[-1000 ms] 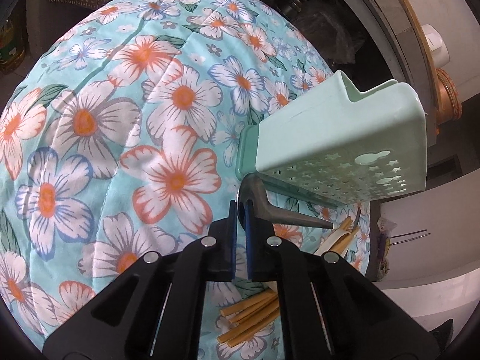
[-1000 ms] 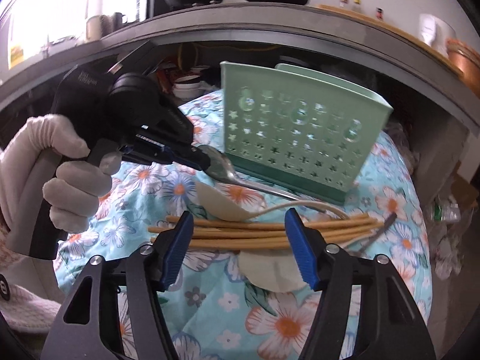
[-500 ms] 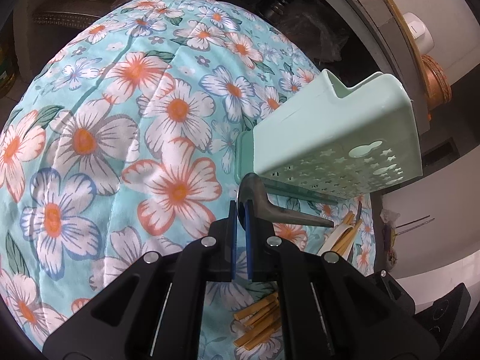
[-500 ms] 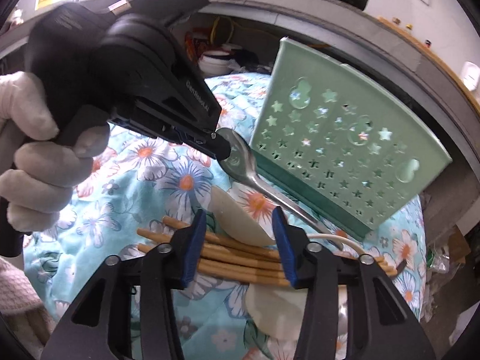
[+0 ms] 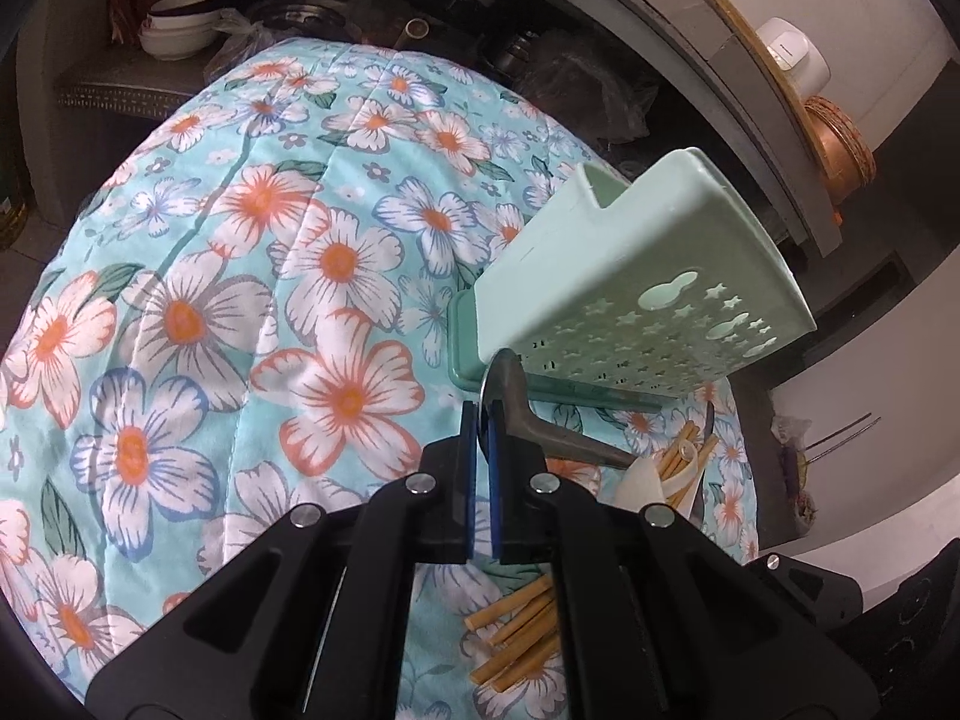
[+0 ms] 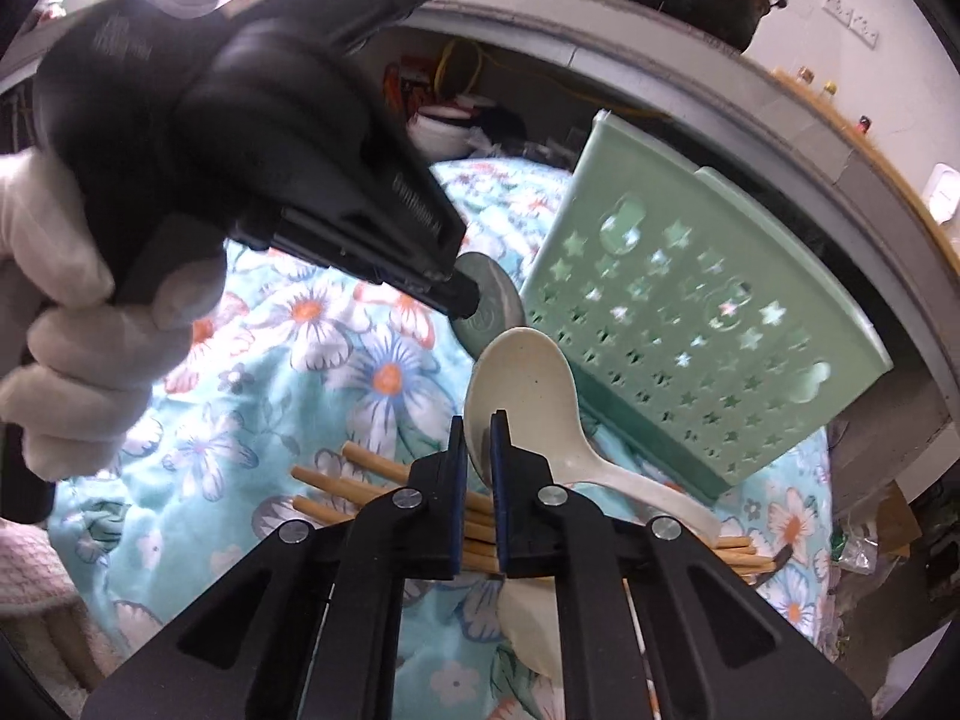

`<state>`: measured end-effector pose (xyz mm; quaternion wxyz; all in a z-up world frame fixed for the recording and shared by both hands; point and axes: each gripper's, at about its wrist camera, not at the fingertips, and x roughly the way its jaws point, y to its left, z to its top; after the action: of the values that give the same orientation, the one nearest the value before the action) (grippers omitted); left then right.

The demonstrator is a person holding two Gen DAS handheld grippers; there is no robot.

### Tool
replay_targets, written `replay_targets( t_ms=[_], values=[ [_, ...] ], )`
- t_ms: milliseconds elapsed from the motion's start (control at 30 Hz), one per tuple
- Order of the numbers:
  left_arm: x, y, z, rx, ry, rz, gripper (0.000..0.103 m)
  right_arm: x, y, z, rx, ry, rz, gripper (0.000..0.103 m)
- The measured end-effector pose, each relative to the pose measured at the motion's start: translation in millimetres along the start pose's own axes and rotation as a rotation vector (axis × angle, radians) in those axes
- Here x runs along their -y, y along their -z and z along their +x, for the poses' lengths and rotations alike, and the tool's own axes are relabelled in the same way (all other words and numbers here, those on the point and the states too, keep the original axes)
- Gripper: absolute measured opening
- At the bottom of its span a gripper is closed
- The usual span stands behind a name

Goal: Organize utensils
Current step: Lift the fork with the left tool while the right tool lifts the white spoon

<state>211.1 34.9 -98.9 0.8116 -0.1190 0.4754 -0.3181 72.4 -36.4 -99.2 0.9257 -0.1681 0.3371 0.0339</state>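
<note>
Both pairs of fingers are clamped on spoons above the flowered cloth (image 5: pixel 252 300).

Left gripper (image 5: pixel 480 420) pinches the bowl of a metal spoon (image 5: pixel 528 414) just in front of the green perforated utensil holder (image 5: pixel 648 294). Right gripper (image 6: pixel 478 426) grips the rim of a cream spoon (image 6: pixel 528 378), lifted over the wooden chopsticks (image 6: pixel 366 480) lying on the cloth beside the holder. A white-gloved hand (image 6: pixel 78 324) grasps the left gripper's handle.
</note>
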Motion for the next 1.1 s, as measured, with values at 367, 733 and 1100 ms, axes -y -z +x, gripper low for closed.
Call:
replay_targets(
  t_ms=[367, 733, 1100],
  values=[
    [37, 6, -48, 0.177, -0.082, 0.166, 0.001, 47, -1, -43, 0.125, 0.03, 0.224, 0.004],
    [71, 12, -87, 0.288, -0.107, 0.256, 0.001, 93, 7, -73, 0.202, 0.004, 0.397, 0.004],
    [94, 7, -133, 0.385, -0.073, 0.309, 0.001, 132, 8, -101, 0.288, -0.039, 0.506, 0.004]
  ],
)
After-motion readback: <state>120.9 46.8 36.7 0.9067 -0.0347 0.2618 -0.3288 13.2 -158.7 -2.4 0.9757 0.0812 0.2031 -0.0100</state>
